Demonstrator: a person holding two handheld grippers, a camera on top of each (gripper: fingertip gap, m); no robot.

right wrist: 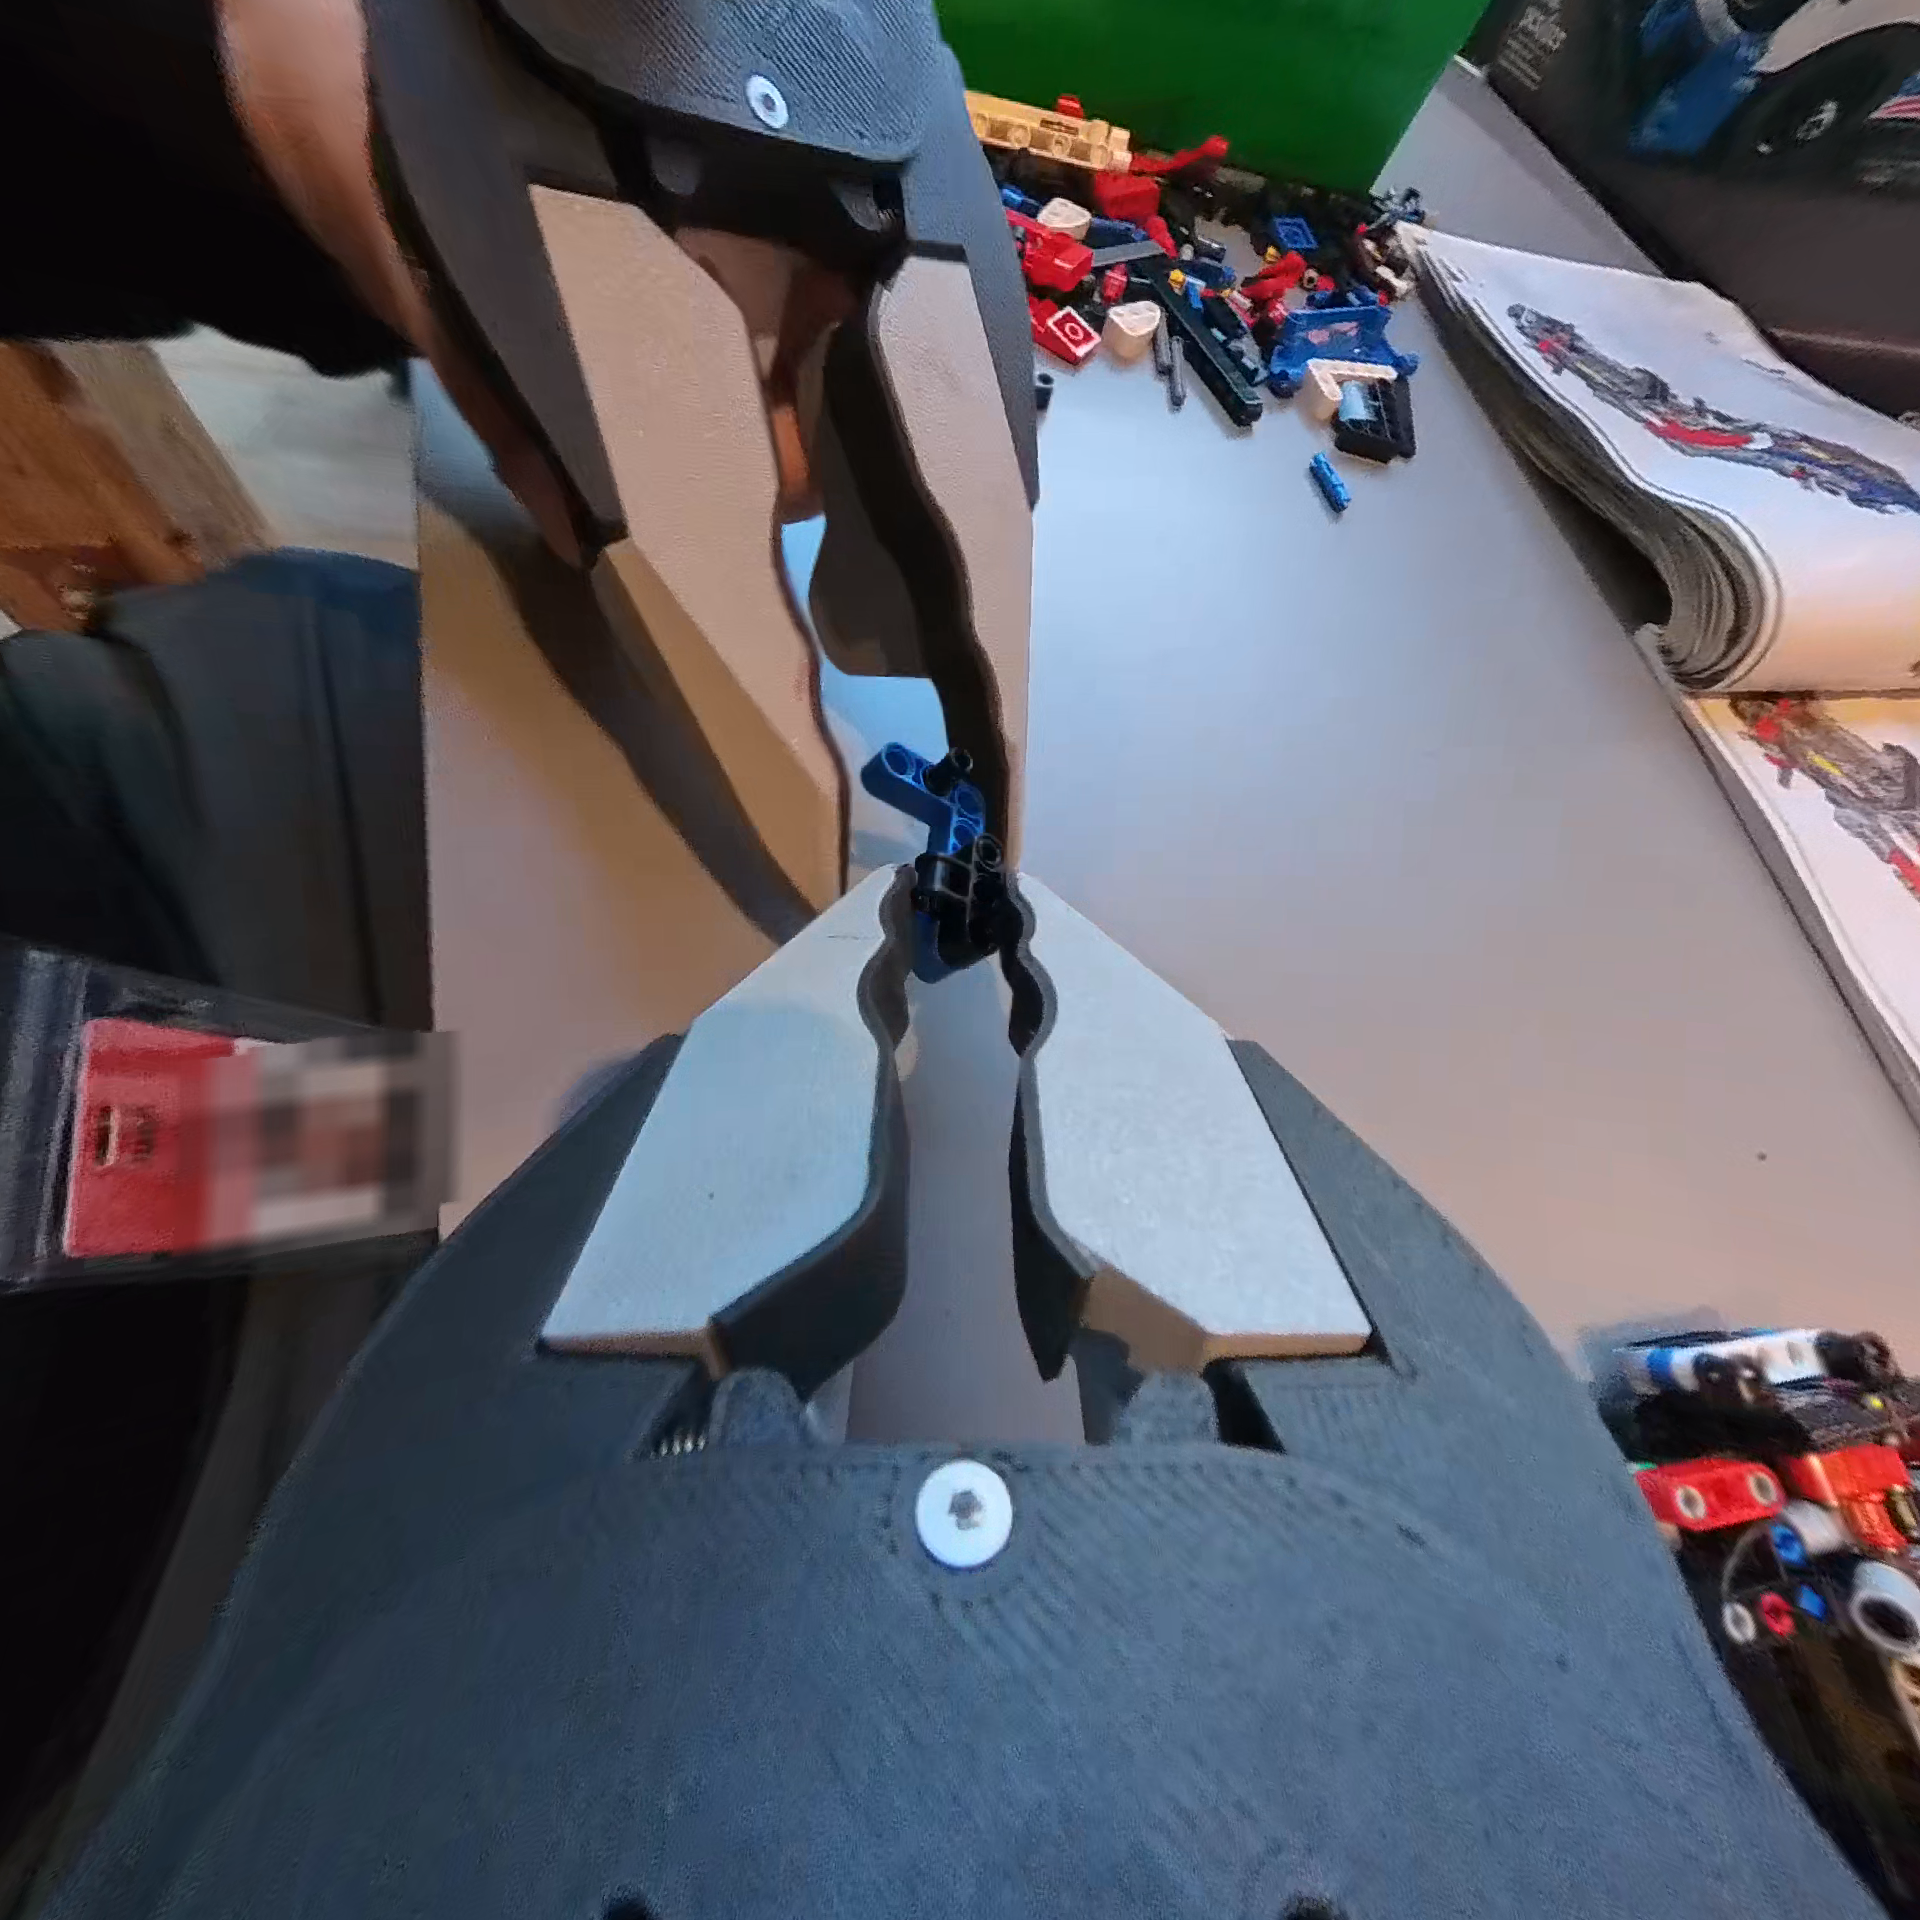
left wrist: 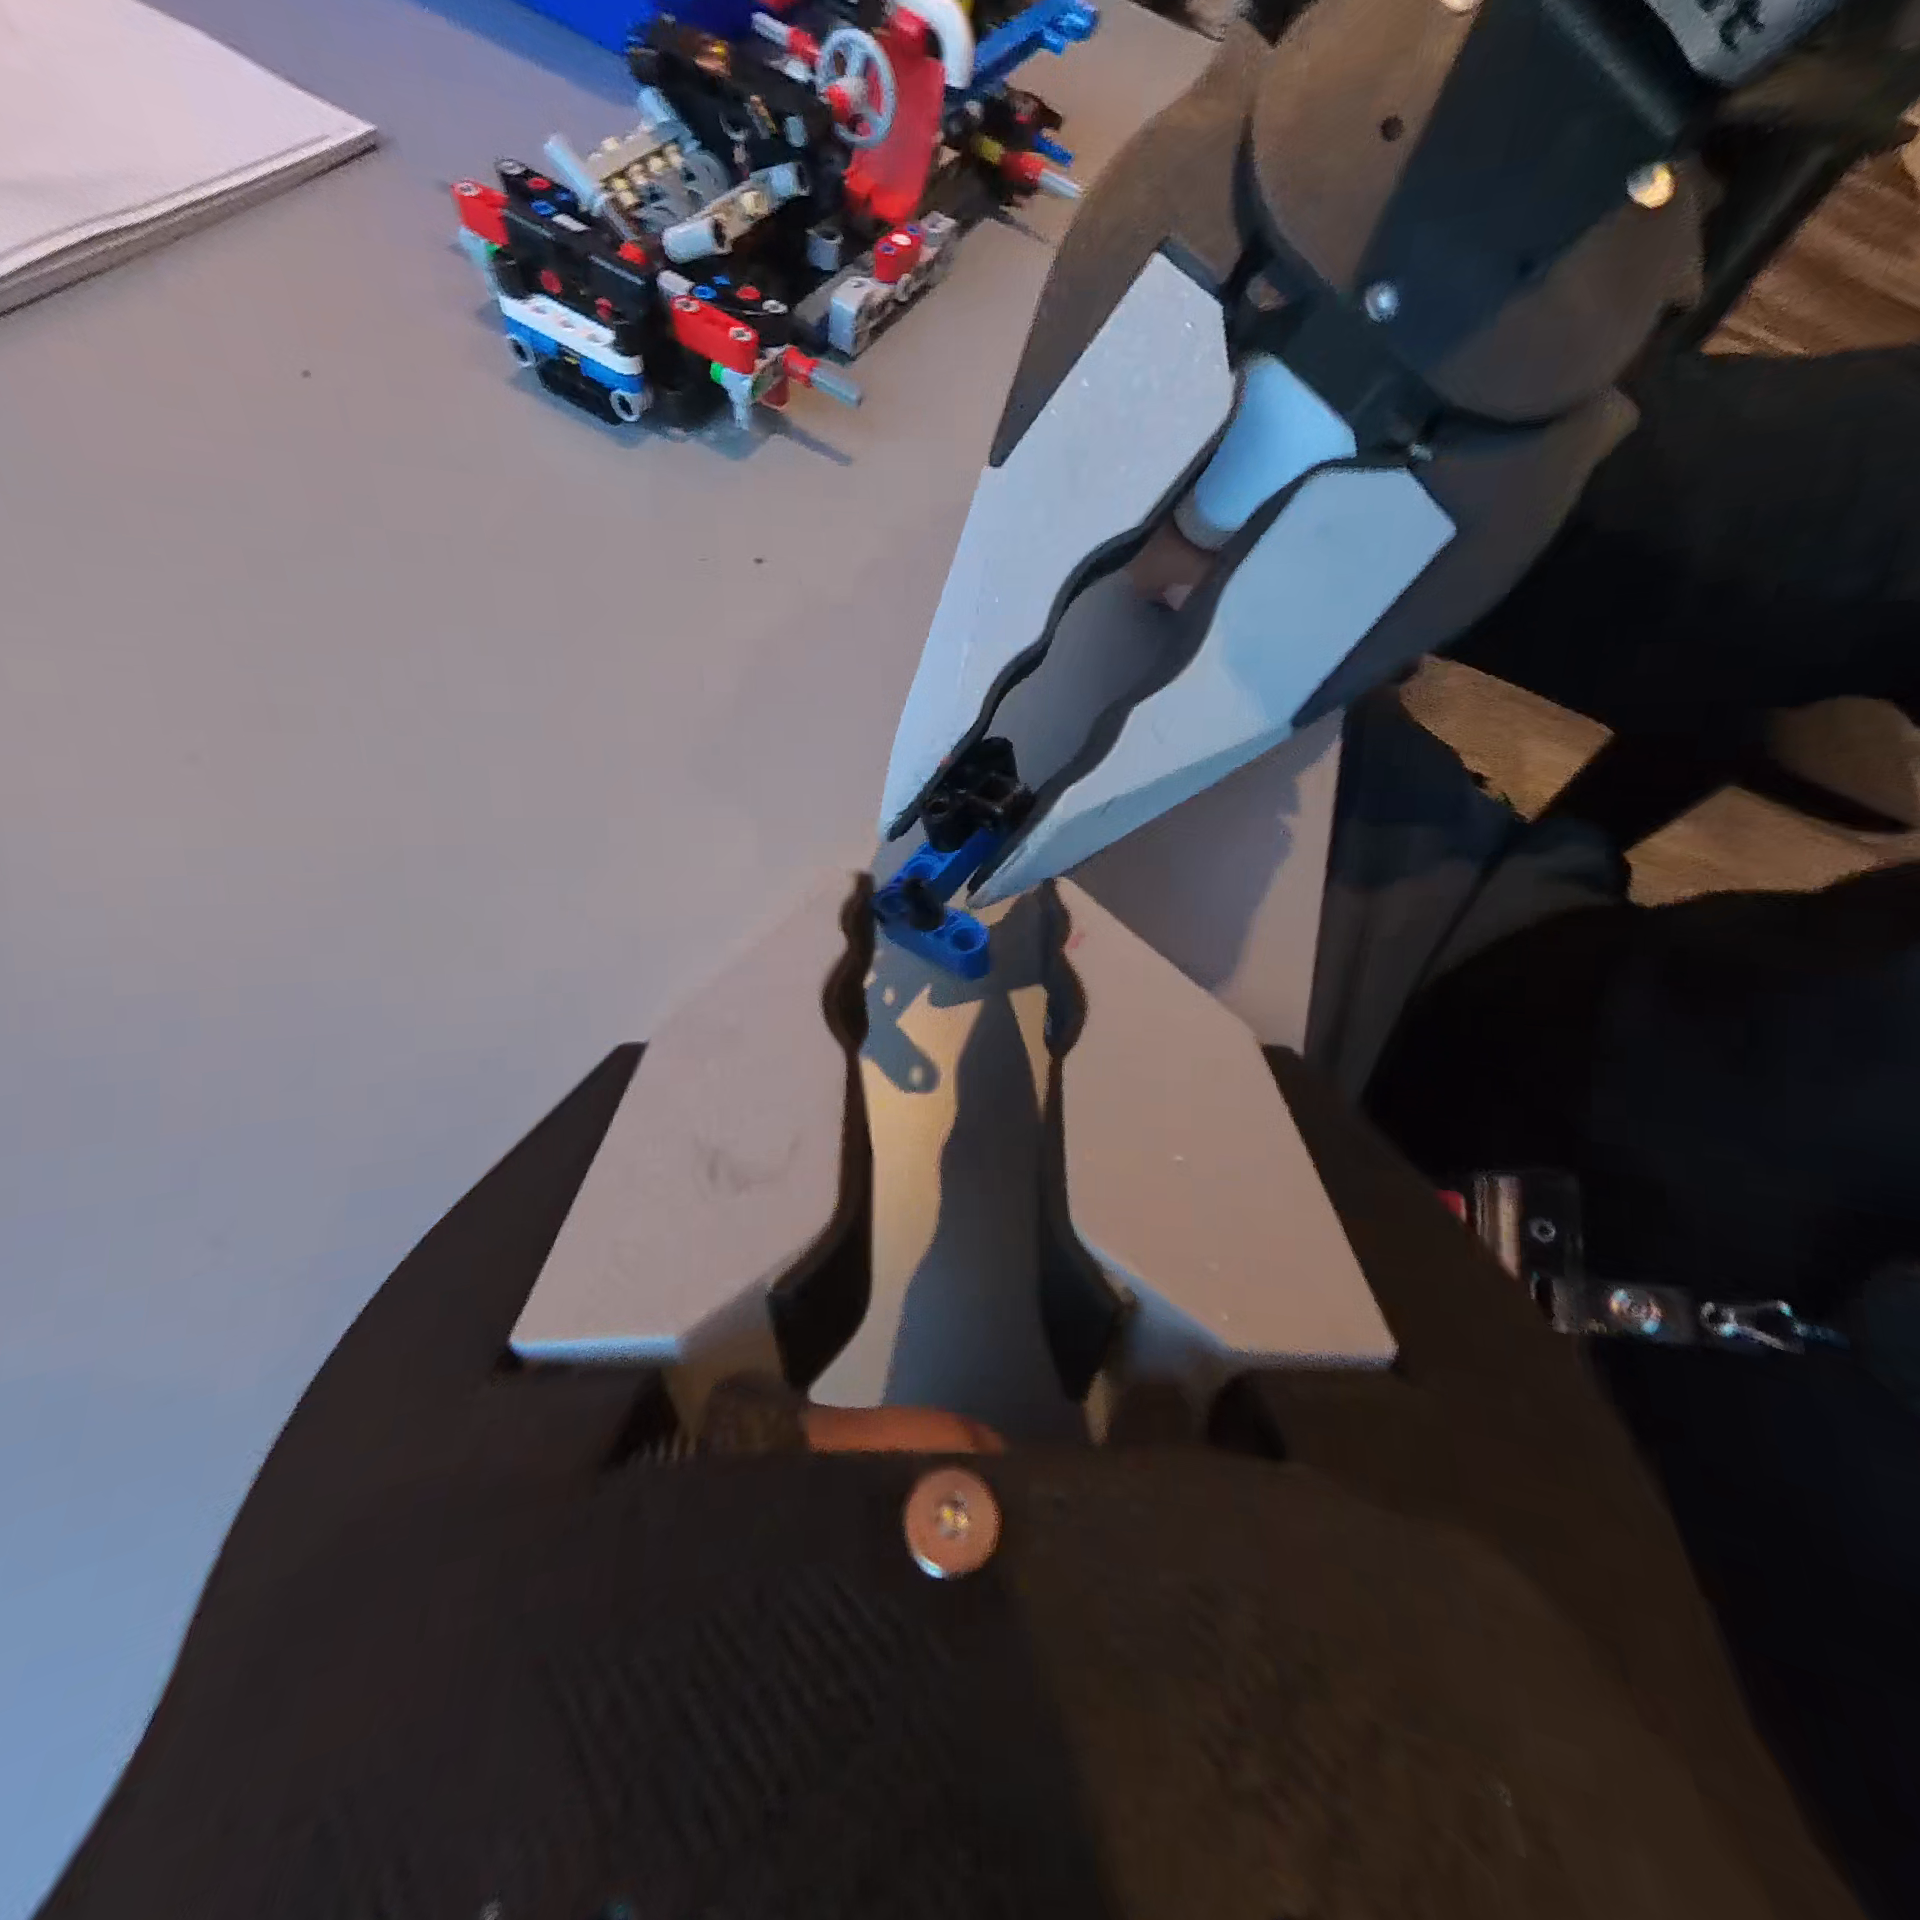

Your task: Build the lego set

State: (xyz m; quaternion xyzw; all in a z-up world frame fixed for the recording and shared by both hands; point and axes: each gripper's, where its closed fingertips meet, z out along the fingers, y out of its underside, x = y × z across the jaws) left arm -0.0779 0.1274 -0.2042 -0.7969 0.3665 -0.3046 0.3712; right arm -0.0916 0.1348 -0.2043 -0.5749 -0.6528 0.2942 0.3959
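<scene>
Presently, the right gripper [right wrist: 951, 914] is pinching a small black plastic connector block [right wrist: 961, 899] joined to a bent blue plastic liftarm beam [right wrist: 925, 795], the whole held in the air above the grey tabletop [right wrist: 1351, 883]. In the left wrist view the same blue beam [left wrist: 935, 914] projects from the right gripper's tips toward 7 o'clock, its free end carrying a short black pin [left wrist: 920, 896] and lying just at the tips of the left gripper [left wrist: 951, 904]. The left gripper's fingers stand spread, with nothing between them. Judgement: the beam's long axis runs roughly in line with the left gripper's reach, so the left need only advance and close. The partly built multicoloured lego model [left wrist: 748, 208] rests at 11 o'clock, well apart.
</scene>
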